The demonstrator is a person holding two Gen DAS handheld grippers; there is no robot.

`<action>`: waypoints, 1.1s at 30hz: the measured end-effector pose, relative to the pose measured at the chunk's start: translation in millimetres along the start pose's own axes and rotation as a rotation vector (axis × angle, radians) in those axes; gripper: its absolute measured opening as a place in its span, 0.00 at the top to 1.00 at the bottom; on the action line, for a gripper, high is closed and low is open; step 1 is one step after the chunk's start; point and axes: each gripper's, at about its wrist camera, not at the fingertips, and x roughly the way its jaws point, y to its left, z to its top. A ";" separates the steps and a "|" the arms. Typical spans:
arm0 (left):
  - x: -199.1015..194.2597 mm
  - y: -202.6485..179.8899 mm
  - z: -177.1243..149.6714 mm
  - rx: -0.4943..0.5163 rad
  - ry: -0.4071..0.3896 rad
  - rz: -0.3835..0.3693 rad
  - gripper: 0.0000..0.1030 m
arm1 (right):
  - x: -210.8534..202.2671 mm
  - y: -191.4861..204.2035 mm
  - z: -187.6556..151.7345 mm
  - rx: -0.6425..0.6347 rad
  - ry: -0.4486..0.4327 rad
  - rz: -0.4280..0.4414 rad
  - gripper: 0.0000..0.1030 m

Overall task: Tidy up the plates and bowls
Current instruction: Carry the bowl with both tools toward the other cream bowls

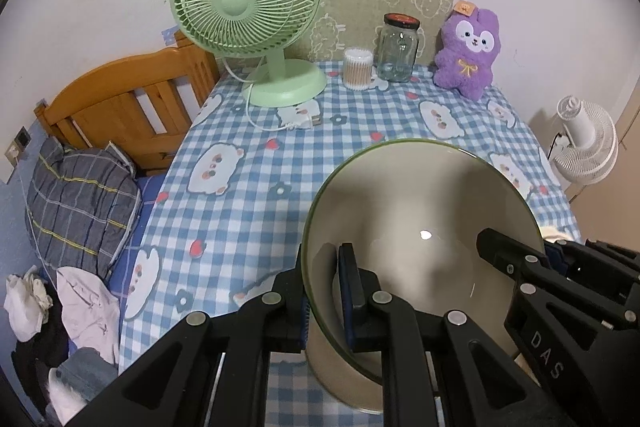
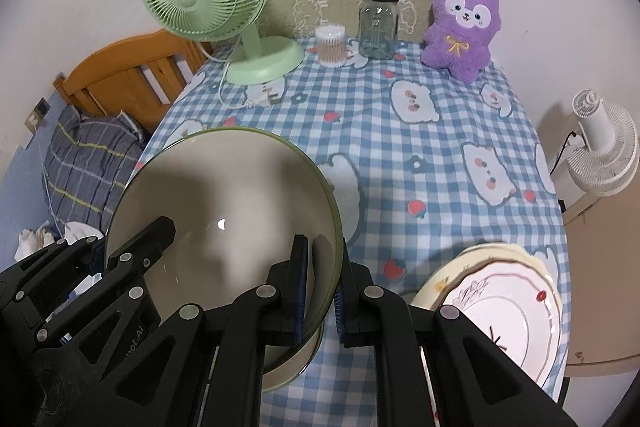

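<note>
A cream bowl with a green rim (image 1: 420,211) is held above the checked tablecloth by both grippers. My left gripper (image 1: 326,291) is shut on the bowl's left rim, one finger inside and one outside. My right gripper (image 2: 324,279) is shut on the bowl's right rim (image 2: 224,195) the same way. Each gripper's fingers show in the other's view, at the right (image 1: 520,267) and at the left (image 2: 136,251). A stack of plates (image 2: 504,303), white with a flower pattern on a cream one, lies at the table's front right corner.
At the back of the table stand a green fan (image 1: 248,11), a cotton swab tub (image 1: 358,69), a glass jar (image 1: 400,47) and a purple plush toy (image 1: 468,51). A bed with a wooden headboard (image 1: 120,99) is left of the table; a white fan (image 2: 604,151) is right.
</note>
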 end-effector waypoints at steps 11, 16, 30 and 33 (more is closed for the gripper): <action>6.9 2.9 -27.7 0.018 0.031 0.005 0.89 | 11.0 5.7 -25.3 -0.003 0.035 0.003 0.87; 13.4 5.2 -38.1 0.017 0.048 -0.004 0.89 | 18.2 8.2 -35.3 -0.004 0.047 0.000 0.87; 22.0 7.4 -47.8 0.022 0.038 -0.010 0.88 | 24.7 11.9 -46.5 0.001 0.028 -0.007 0.86; 21.8 7.4 -48.3 0.024 0.037 -0.009 0.87 | 24.5 13.0 -47.7 -0.003 0.028 -0.002 0.84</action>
